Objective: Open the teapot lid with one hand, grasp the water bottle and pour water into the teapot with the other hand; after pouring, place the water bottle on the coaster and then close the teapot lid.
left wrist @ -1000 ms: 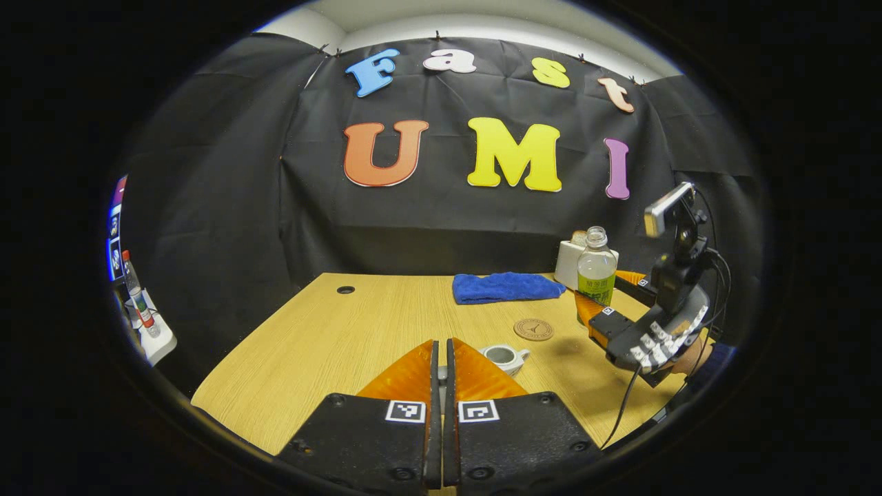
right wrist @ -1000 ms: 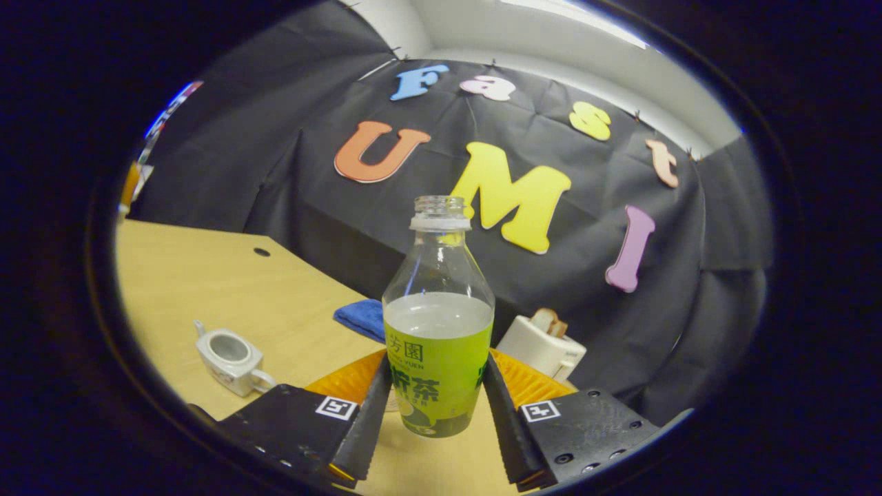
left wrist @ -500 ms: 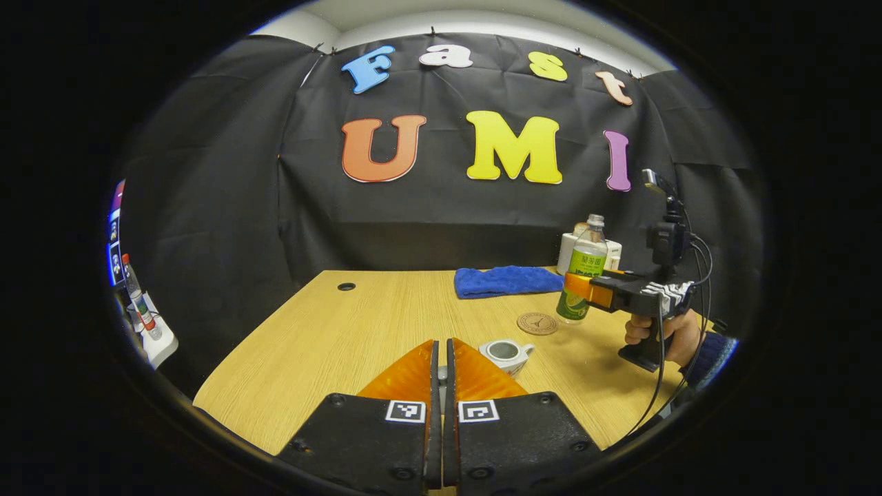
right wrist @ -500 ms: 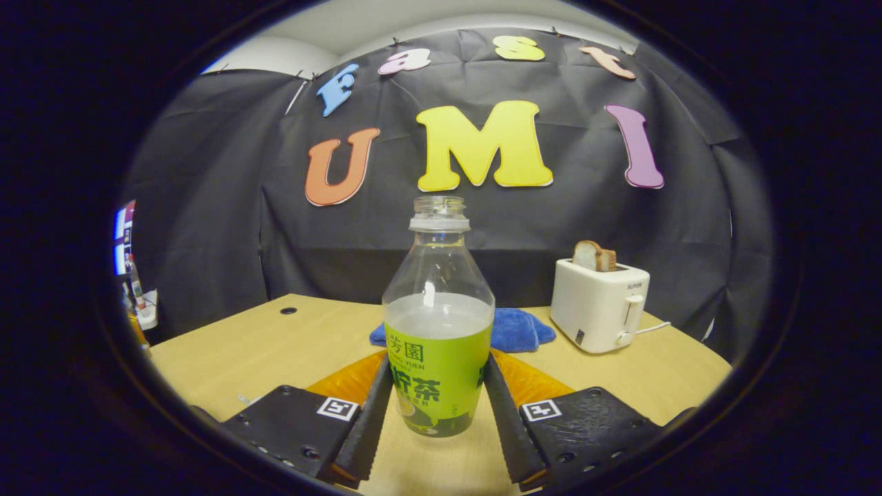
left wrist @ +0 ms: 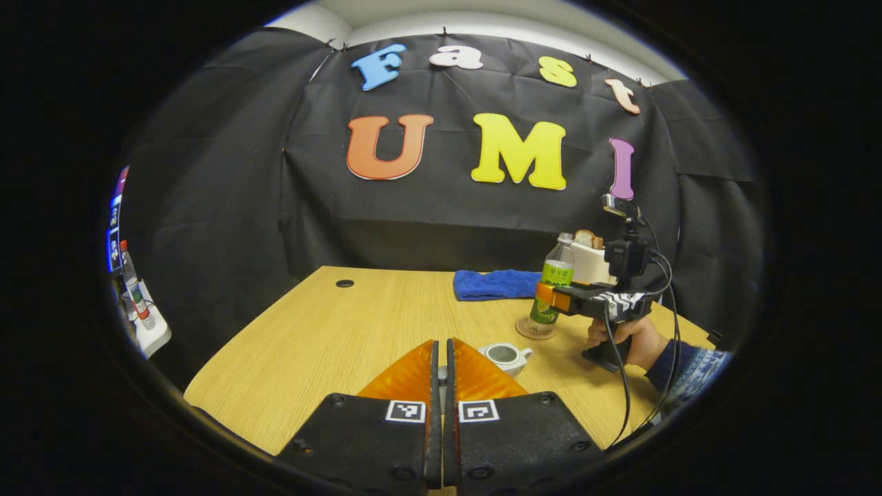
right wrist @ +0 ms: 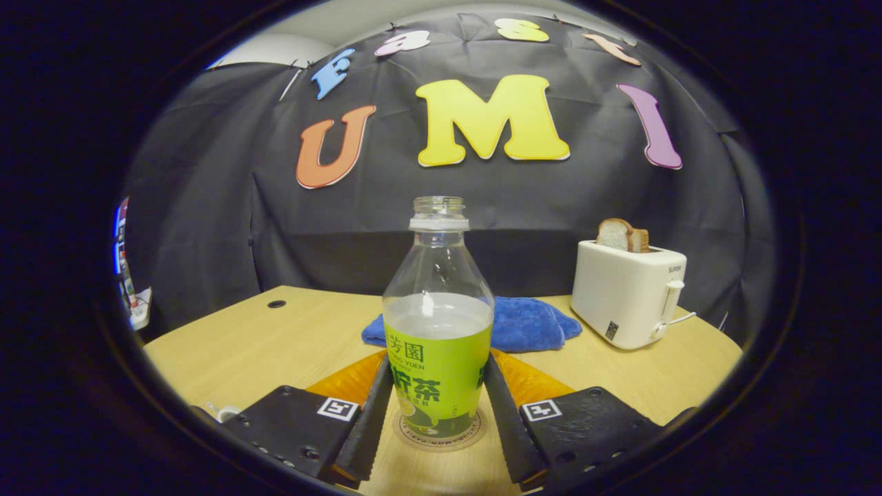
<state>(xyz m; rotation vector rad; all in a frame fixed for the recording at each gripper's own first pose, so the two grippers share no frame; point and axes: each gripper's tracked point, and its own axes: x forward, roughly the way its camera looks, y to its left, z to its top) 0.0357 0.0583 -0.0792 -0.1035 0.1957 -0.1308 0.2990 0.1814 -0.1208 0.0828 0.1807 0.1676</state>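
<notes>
The left gripper has its fingers pressed together; whether the teapot lid sits between them is hidden. Just beyond their tips the teapot stands open, its near side cut off by them. To its right the right gripper pinches the water bottle, upright over the coaster; contact with it is hard to judge. The table lies bare on the left. At the far edge are a blue cloth and a toaster.

Towel, toaster crowd far right; table left open.
</notes>
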